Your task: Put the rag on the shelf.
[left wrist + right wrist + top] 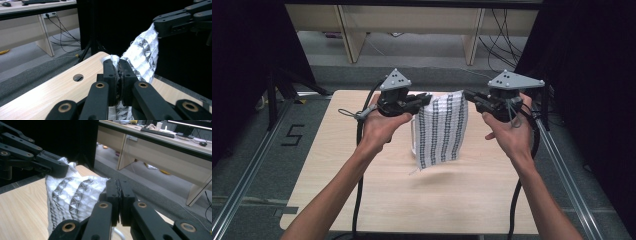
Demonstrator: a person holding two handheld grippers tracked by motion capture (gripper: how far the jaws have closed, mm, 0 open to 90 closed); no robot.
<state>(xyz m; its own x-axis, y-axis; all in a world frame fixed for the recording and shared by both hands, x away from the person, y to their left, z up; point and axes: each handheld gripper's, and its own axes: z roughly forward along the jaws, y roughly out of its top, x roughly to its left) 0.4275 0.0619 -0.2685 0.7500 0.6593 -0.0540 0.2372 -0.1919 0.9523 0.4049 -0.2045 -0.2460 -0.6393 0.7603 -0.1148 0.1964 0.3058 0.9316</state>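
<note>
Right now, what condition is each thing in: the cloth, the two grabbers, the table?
Cloth: lifted, hanging by its top corners above the table.
Left gripper: shut on one cloth corner.
Right gripper: shut on the other corner.
Table: bare wood beneath the cloth.

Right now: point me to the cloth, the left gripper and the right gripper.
cloth (443,131), high view, middle of the hanging patterned panel.
left gripper (426,99), high view, jaw tips shut on the cloth's top left corner.
right gripper (468,95), high view, jaw tips shut on the cloth's top right corner.
</note>
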